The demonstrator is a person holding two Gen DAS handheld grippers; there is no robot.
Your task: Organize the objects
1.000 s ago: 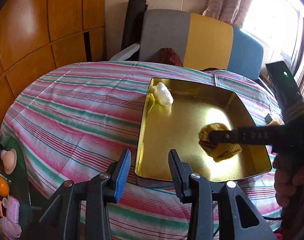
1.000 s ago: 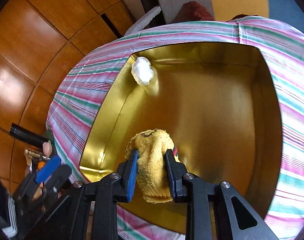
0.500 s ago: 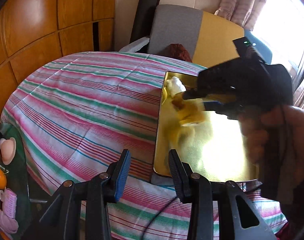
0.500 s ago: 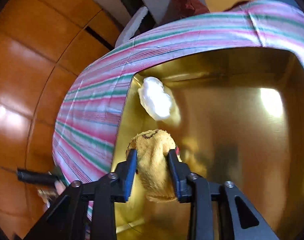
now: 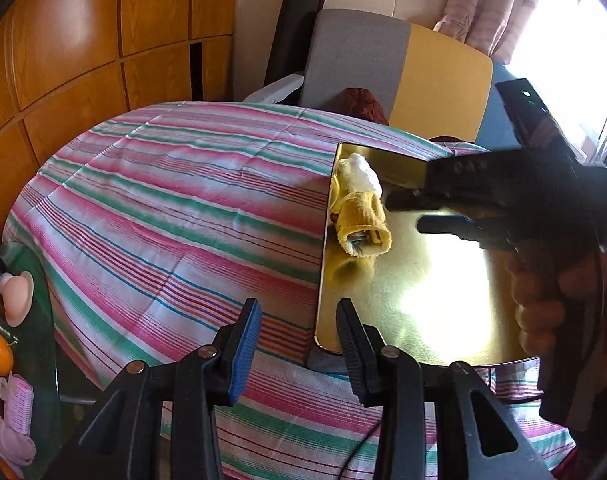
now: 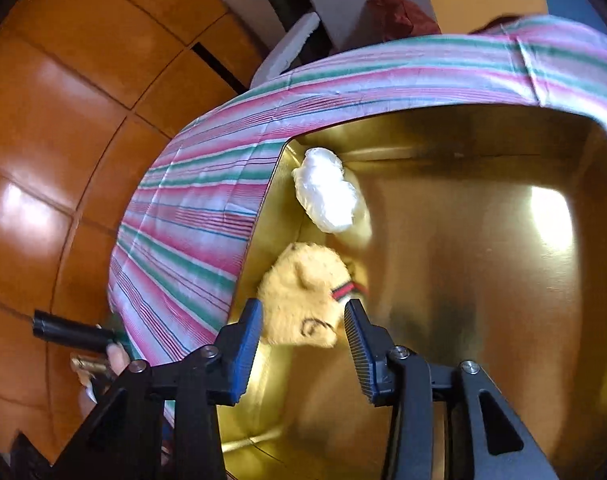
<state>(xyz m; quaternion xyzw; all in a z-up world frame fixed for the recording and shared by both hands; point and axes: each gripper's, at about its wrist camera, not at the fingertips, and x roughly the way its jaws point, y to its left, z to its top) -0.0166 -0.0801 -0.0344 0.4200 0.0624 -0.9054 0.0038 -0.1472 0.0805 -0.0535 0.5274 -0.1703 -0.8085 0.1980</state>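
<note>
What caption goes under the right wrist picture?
Right tongs opening, letting the yellow sock rest beside the white bundle in the gold tin.

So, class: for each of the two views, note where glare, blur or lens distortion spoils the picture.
Left wrist view: window light blows out the top right corner, a white glare patch sits on the gold tray, and the right gripper is smeared with motion blur. Right wrist view: the yellow sock is soft and blurred, a hotspot shines on the tray wall, and the fisheye bends the wood panels.
</note>
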